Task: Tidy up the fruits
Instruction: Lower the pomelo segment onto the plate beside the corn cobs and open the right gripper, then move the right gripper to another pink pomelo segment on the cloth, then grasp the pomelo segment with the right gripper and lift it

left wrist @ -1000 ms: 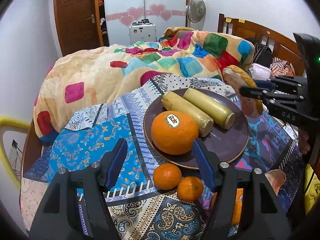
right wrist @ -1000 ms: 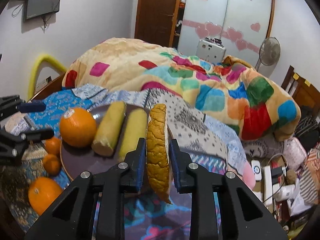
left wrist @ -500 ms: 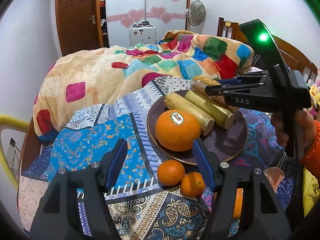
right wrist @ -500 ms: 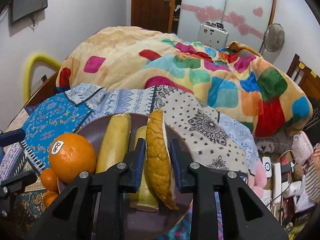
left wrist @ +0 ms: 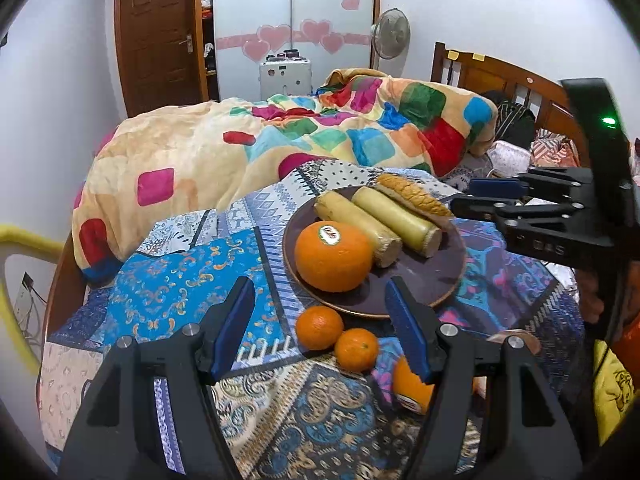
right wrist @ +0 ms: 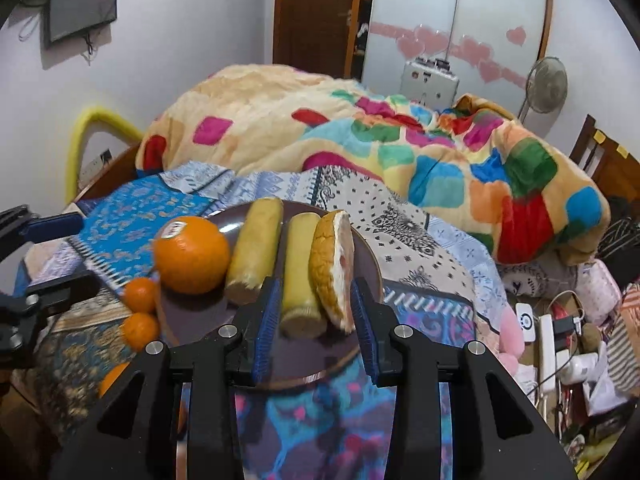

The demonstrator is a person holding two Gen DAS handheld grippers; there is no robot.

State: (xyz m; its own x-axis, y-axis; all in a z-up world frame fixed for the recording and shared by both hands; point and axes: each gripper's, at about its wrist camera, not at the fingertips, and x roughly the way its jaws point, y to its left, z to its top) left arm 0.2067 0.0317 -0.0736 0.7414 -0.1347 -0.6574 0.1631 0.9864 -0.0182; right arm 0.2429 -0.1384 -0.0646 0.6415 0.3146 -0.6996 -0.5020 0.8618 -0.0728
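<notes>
A dark round plate (left wrist: 440,276) (right wrist: 368,256) on the patterned cloth holds a big orange (left wrist: 333,256) (right wrist: 191,254), two yellowish cut stalks (left wrist: 394,216) (right wrist: 254,252) and a rough golden fruit wedge (left wrist: 416,199) (right wrist: 330,268) lying at the plate's right side. My right gripper (right wrist: 314,320) (left wrist: 468,196) is open, its jaws apart just behind the wedge and free of it. My left gripper (left wrist: 320,332) is open and empty, low over two small oranges (left wrist: 319,327) (right wrist: 139,294) in front of the plate. A third orange (left wrist: 412,384) lies partly behind its right finger.
A colourful blanket (left wrist: 280,148) is heaped on the bed behind the cloth. A wooden headboard (left wrist: 500,76) stands at the back right. Cluttered chargers and soft toys (right wrist: 560,320) lie off the cloth's right edge.
My right gripper carried the wedge over the plate, set it down beside the stalks, opened and drew back a little. The left gripper barely moved.
</notes>
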